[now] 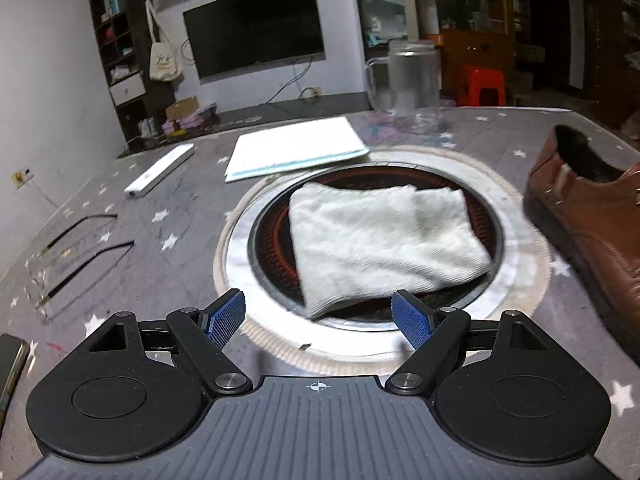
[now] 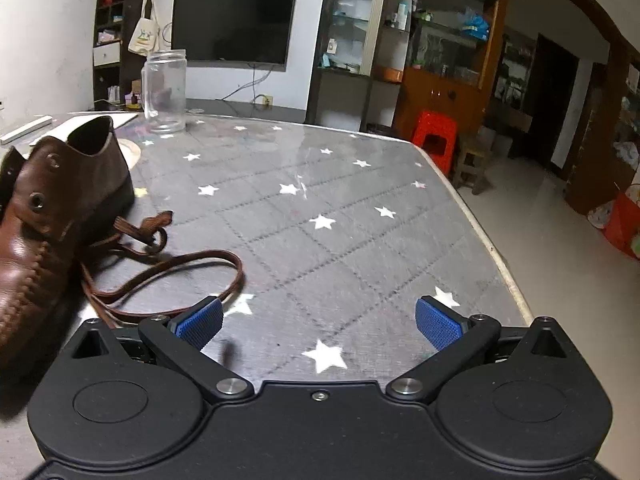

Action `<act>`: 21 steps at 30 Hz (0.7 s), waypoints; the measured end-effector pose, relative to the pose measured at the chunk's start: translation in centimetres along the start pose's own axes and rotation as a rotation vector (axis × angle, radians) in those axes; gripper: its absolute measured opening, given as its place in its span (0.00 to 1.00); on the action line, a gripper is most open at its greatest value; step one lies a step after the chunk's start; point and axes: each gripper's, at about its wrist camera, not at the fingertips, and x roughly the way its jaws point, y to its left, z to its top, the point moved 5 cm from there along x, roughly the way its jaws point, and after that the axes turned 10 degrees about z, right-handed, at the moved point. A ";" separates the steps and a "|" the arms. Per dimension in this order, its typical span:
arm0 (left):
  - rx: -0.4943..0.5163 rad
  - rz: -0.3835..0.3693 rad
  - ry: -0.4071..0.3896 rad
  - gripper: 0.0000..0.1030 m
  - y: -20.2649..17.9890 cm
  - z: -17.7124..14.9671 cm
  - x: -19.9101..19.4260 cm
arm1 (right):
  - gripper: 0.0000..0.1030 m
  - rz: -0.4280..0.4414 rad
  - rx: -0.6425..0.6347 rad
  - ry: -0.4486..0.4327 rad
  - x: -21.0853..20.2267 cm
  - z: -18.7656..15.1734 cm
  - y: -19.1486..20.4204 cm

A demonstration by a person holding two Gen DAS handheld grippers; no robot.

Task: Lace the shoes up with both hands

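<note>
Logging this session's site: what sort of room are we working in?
Most likely a home living or dining room: a wall TV, a glass-door cabinet full of household items, and a table with a star-print cover holding the shoe.

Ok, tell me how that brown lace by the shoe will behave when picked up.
The flat brown shoelace lies in loose loops on the table, so it is probably floppy and will sag. It looks thin and light. One end runs toward the brown leather shoe, so pulling may drag it.
</note>
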 end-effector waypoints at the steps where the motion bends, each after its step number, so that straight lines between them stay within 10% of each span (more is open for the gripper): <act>1: -0.001 0.002 0.005 0.79 0.1 -0.2 0.2 | 1.00 0.004 0.004 0.003 0.2 -0.1 -0.1; 21: -0.006 -0.006 -0.003 0.84 1.1 -1.4 2.8 | 1.00 0.092 0.083 0.052 1.6 -0.2 -1.7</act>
